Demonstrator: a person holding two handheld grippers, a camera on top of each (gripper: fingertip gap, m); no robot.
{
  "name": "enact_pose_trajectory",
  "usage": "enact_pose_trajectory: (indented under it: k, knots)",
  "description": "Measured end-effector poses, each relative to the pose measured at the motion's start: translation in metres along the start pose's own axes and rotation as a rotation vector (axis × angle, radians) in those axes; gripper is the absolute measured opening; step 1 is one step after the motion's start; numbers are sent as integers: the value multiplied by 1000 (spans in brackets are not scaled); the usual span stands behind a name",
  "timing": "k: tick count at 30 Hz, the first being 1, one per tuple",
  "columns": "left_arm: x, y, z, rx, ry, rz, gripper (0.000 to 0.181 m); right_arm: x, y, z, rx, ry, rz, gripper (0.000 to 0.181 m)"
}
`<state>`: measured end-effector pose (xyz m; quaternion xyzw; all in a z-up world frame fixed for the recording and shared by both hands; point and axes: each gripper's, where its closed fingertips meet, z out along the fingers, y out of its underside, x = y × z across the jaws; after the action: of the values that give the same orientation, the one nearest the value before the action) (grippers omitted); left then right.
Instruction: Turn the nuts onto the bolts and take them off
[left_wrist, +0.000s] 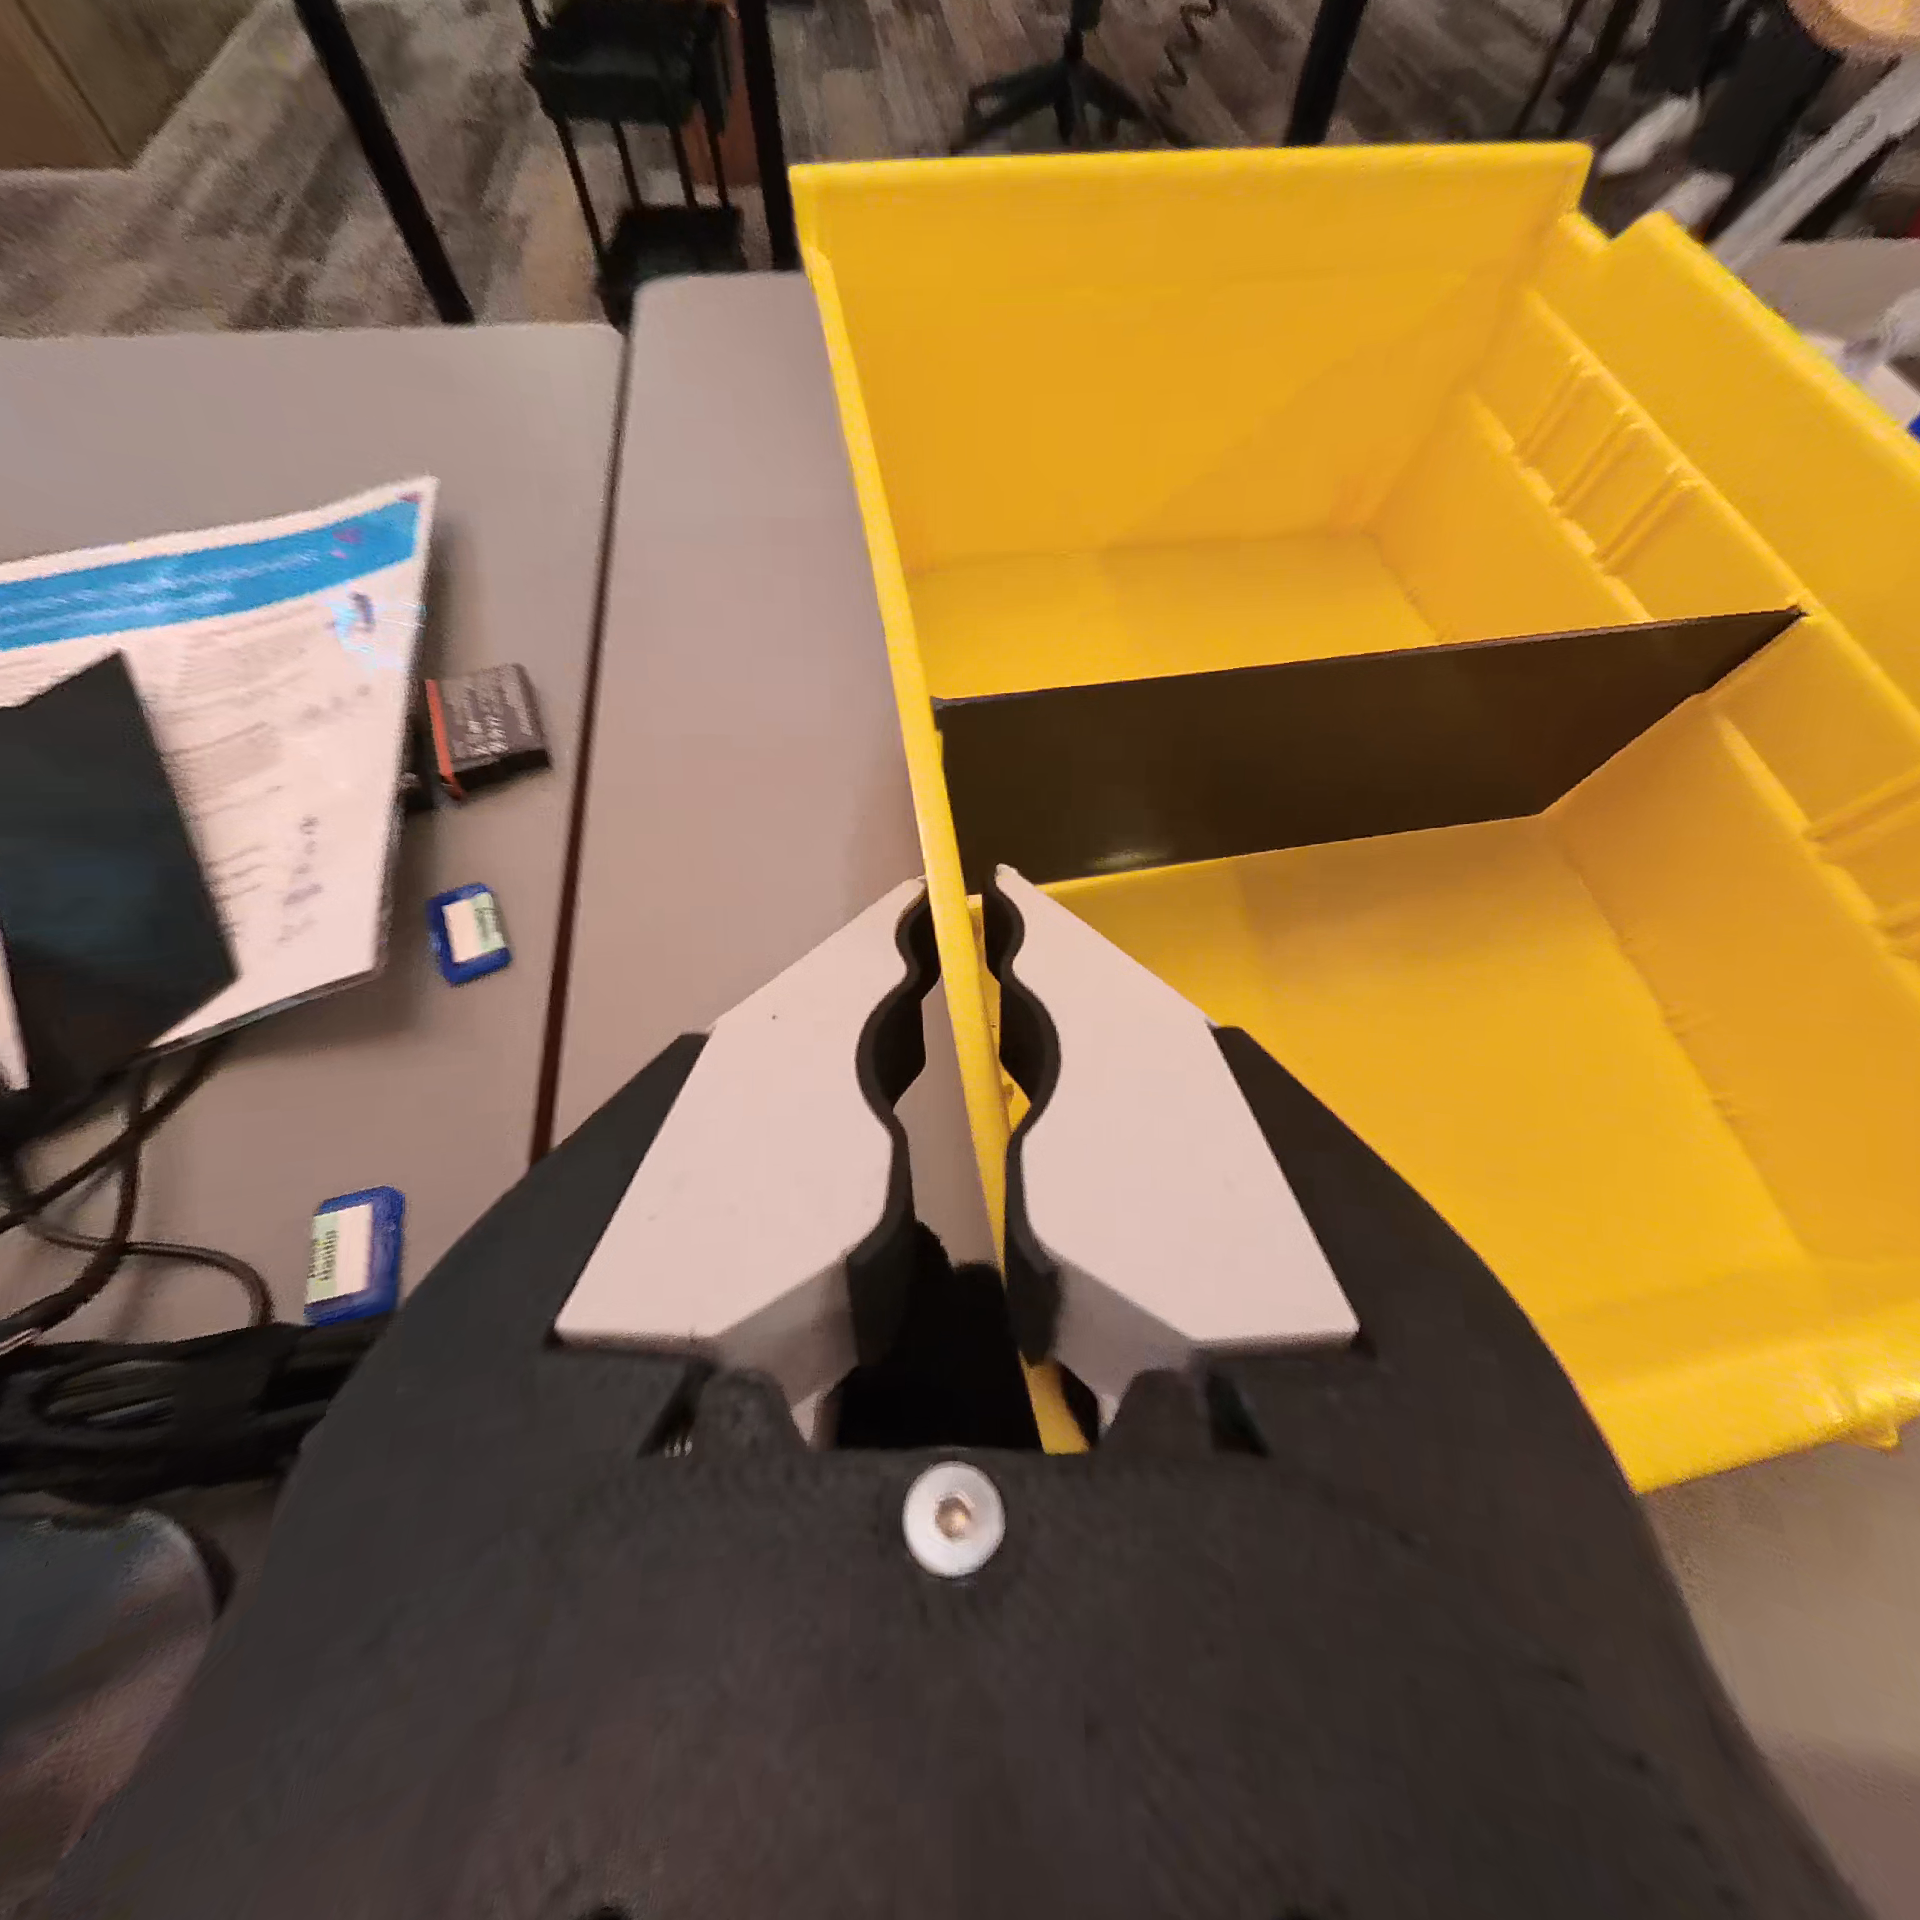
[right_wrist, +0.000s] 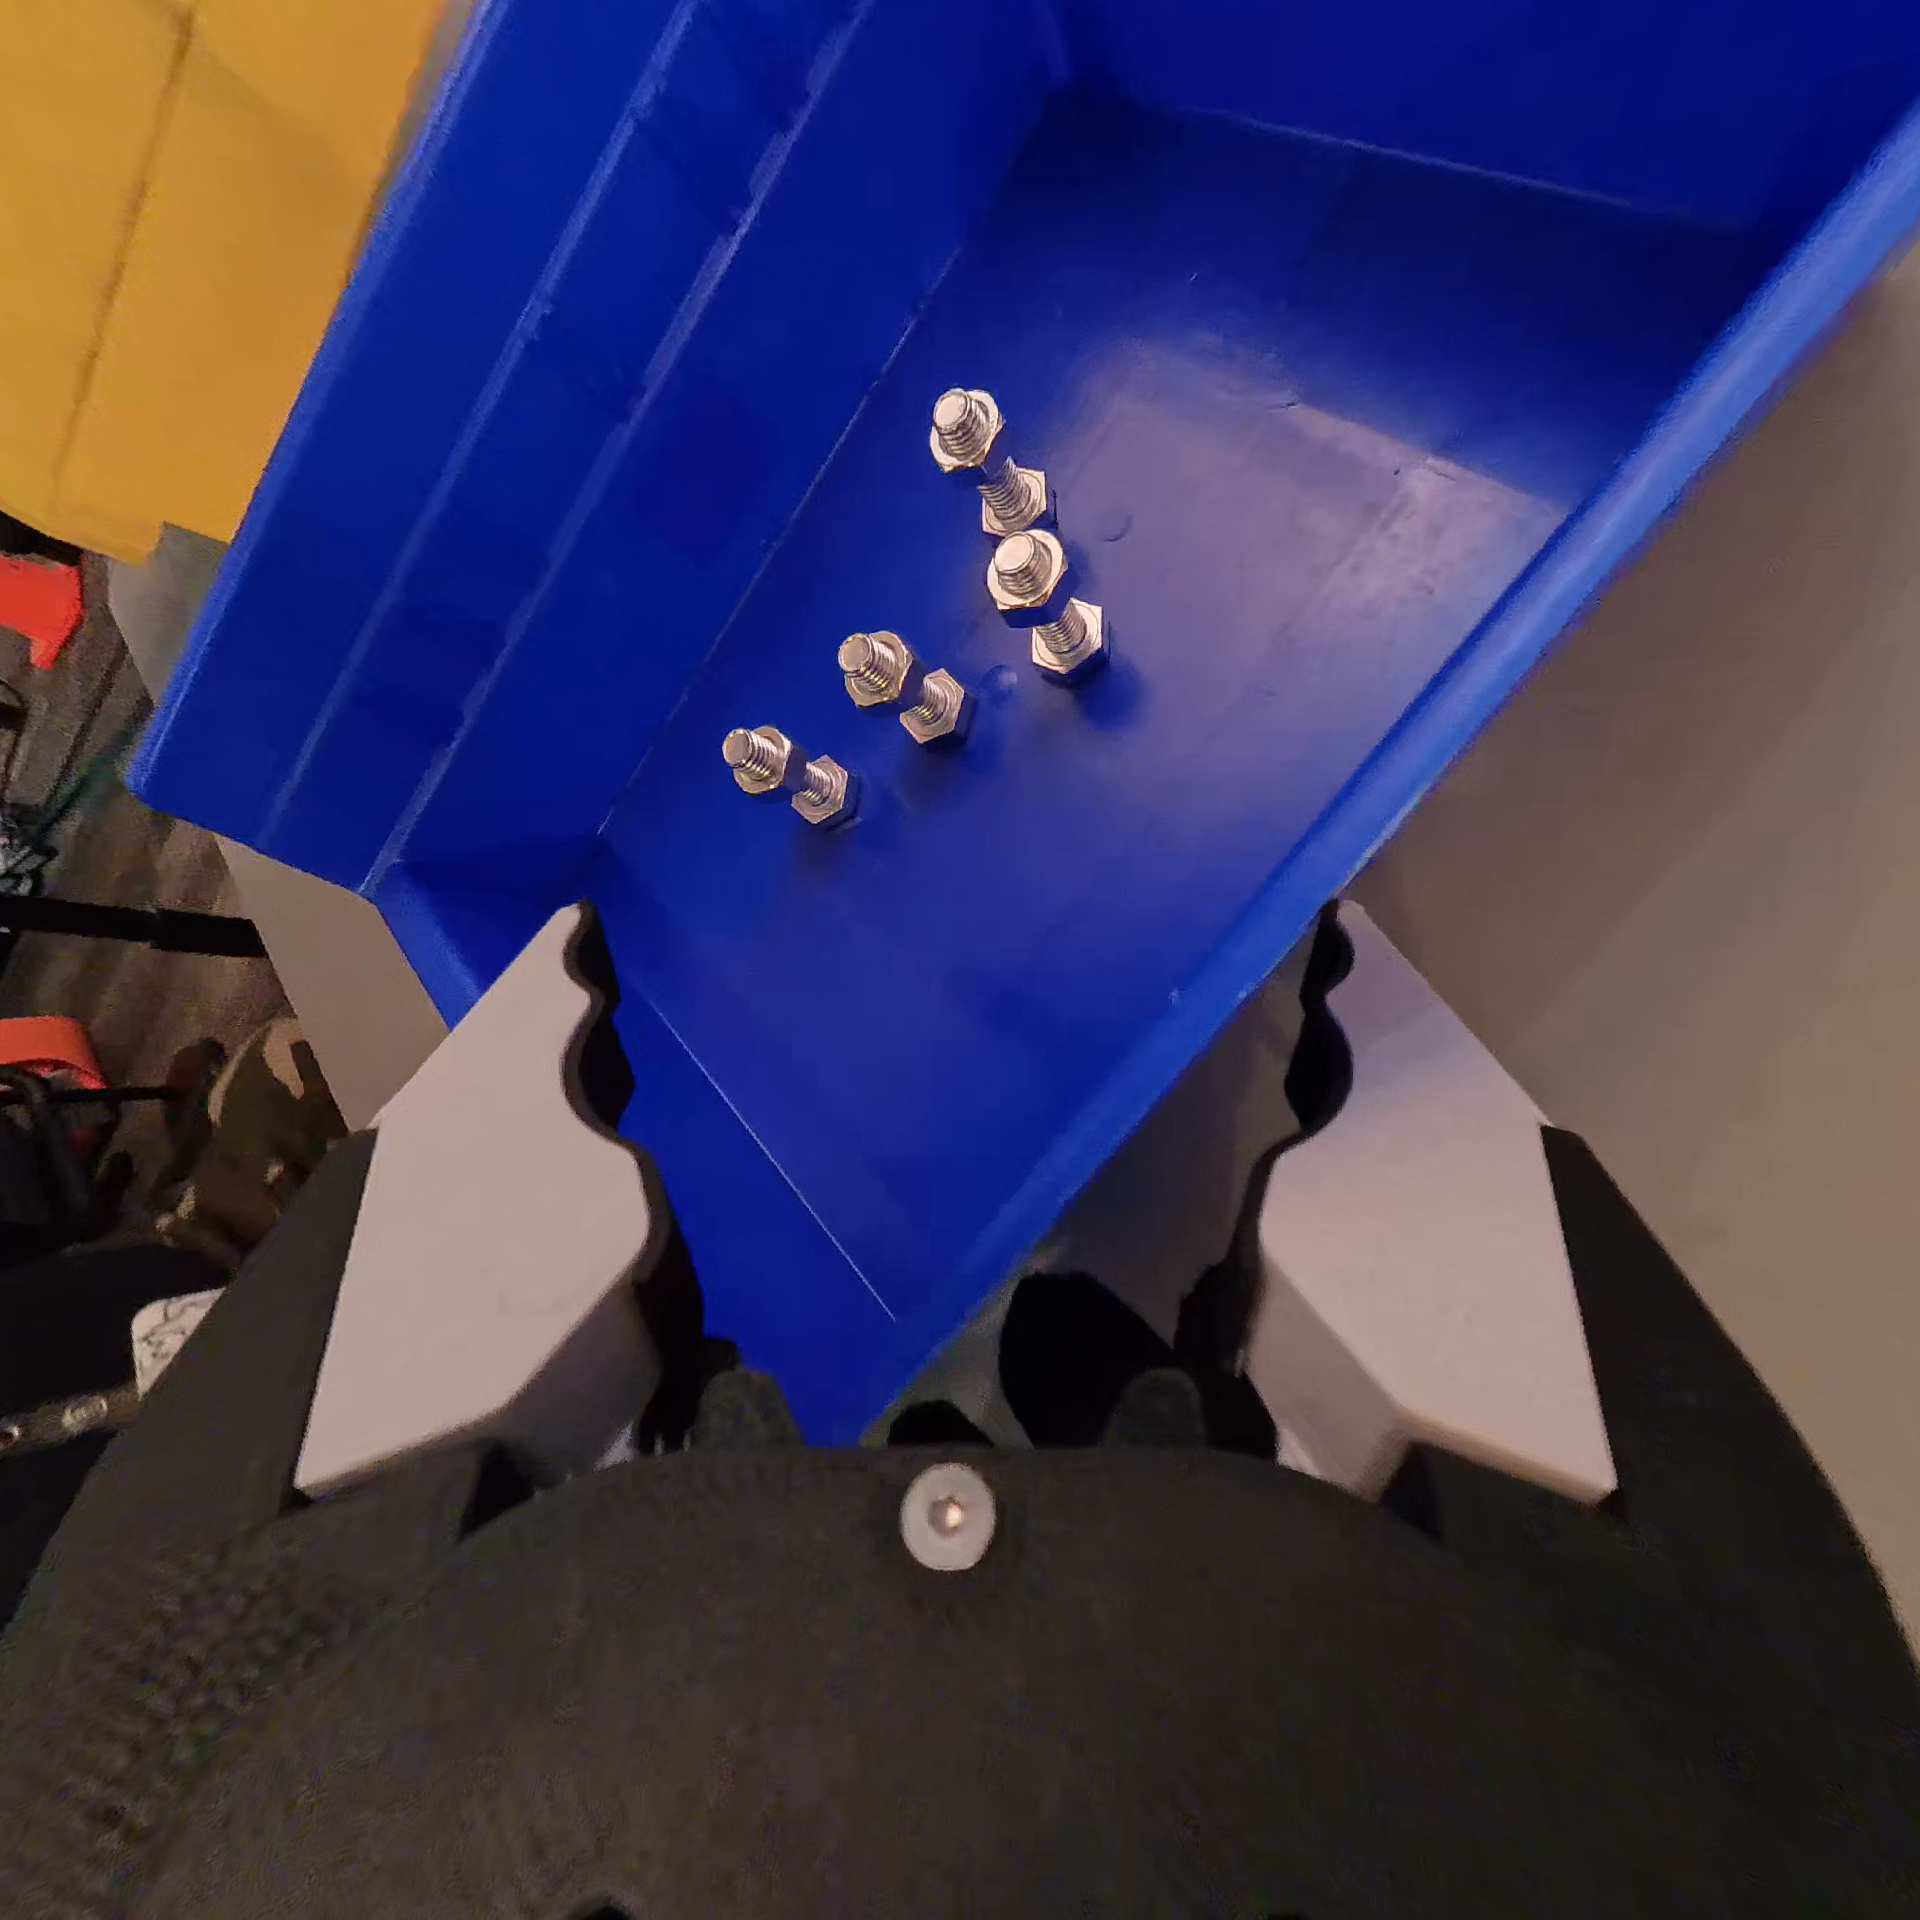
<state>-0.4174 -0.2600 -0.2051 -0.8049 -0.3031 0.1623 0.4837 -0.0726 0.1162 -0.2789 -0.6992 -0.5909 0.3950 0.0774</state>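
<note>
My left gripper (left_wrist: 961, 883) is shut on the near left wall of a yellow bin (left_wrist: 1143, 364). A black divider (left_wrist: 1299, 748) splits the bin into two compartments, and no hardware shows in either. In the right wrist view, several steel bolts (right_wrist: 1023, 582) stand upright on the floor of a blue bin (right_wrist: 623, 416), each with a nut (right_wrist: 966, 426) at its threaded top. My right gripper (right_wrist: 961, 914) is open wide, and the near corner of the blue bin sits between its fingers.
The bins stand on a grey table (left_wrist: 727, 623). To the left lie a printed sheet (left_wrist: 291, 727), a dark flat device (left_wrist: 94, 862), a small black pack (left_wrist: 488, 727), two blue cards (left_wrist: 470, 932) and cables (left_wrist: 104, 1195). The yellow bin also shows in the right wrist view (right_wrist: 156, 260). The grippers' ends are close to 50 centimetres from one another.
</note>
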Motion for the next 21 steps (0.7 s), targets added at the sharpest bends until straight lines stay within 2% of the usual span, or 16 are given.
enact_pose_trajectory:
  k: [12,21]
  knots:
    - [-35,-49,-53,197,-52,-88,4,-78,-43,78,66,-98,18,141]
    - [-51,-70,-82,296,-84,-125,3,-142,-77,141,106,-212,36,147]
